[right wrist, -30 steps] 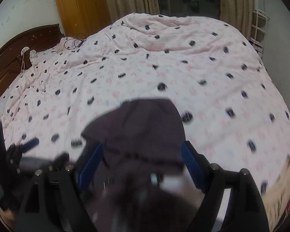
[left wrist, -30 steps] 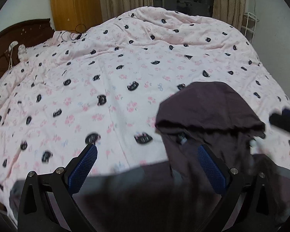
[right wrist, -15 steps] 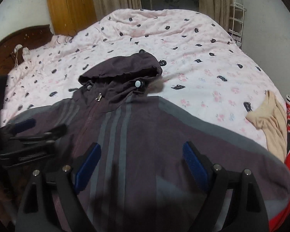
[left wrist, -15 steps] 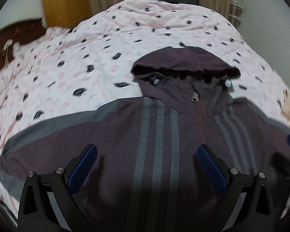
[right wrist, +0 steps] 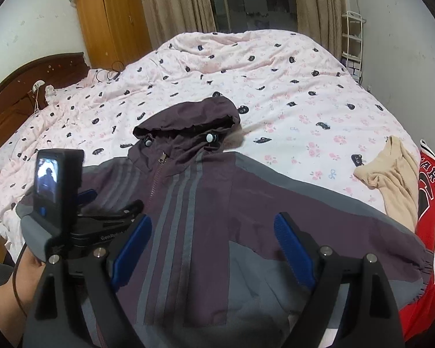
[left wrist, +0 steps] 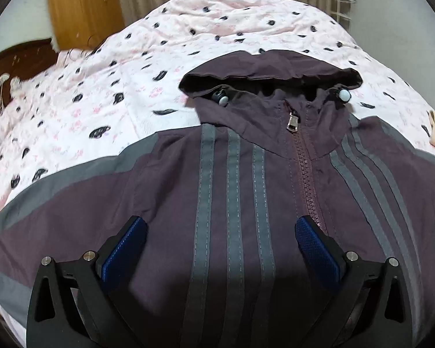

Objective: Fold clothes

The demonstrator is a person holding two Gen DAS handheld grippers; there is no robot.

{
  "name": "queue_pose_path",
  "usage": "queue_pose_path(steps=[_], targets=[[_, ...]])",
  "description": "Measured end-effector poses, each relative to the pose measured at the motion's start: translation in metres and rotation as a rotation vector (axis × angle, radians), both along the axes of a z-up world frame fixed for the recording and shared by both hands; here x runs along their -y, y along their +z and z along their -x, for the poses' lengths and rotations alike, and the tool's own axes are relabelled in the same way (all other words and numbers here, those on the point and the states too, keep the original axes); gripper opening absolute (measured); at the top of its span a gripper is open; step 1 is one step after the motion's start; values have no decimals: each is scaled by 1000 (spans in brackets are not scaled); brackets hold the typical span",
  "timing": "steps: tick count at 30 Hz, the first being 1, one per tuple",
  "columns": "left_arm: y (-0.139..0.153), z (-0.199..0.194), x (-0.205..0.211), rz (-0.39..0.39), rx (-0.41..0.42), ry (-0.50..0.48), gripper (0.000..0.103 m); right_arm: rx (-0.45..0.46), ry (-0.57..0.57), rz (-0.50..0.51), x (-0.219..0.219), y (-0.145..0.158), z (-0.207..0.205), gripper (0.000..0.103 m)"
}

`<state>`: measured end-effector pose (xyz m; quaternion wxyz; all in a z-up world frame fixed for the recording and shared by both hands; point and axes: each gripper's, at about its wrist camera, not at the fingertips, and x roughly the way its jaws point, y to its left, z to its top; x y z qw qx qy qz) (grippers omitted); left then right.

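In the left wrist view, the jacket (left wrist: 246,191), dark purple with grey stripes and grey sleeve panels, lies front side up and spread flat on the pink patterned duvet (left wrist: 101,92). Its hood (left wrist: 269,66) points toward the far edge of the bed, and the zipper pull (left wrist: 292,121) sits at the closed collar. The left gripper (left wrist: 220,249) hangs over the chest of the jacket with its jaws spread wide; nothing is clamped between the blue pads (left wrist: 124,249). Whether the fingertips touch the fabric cannot be determined from this angle. A wooden wardrobe (left wrist: 84,8) stands behind the bed. In the right wrist view, the same jacket (right wrist: 217,203) occupies the near part of the duvet (right wrist: 275,87), with one sleeve extending toward the right edge of the picture. The right gripper (right wrist: 211,246) is positioned above the jacket body, jaws released and wide apart, holding nothing. The left gripper (right wrist: 101,220) appears at the left, above the opposite side of the jacket, with a hand (right wrist: 23,272) behind it. A beige garment (right wrist: 391,174) and a red garment (right wrist: 432,226) lie on the bed just right of the jacket sleeve.
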<state>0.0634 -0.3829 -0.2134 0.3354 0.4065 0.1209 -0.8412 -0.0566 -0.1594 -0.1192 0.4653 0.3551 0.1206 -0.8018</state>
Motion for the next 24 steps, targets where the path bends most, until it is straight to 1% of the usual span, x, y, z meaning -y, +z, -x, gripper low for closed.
queue_pose_path(steps=[4,9,14,24], targets=[[-1,-3,2,-16,-22,0,103,1,10,23,-7,7,-2,88],[-1,-3,3,-23,-28,0,103,-10,18,32,-13,12,-4,88],[-1,-3,3,-24,-30,1,103,16,35,29,-14,9,-6,88],[-1,-3,3,-25,-32,1,103,19,64,-1,-6,0,-17,88]])
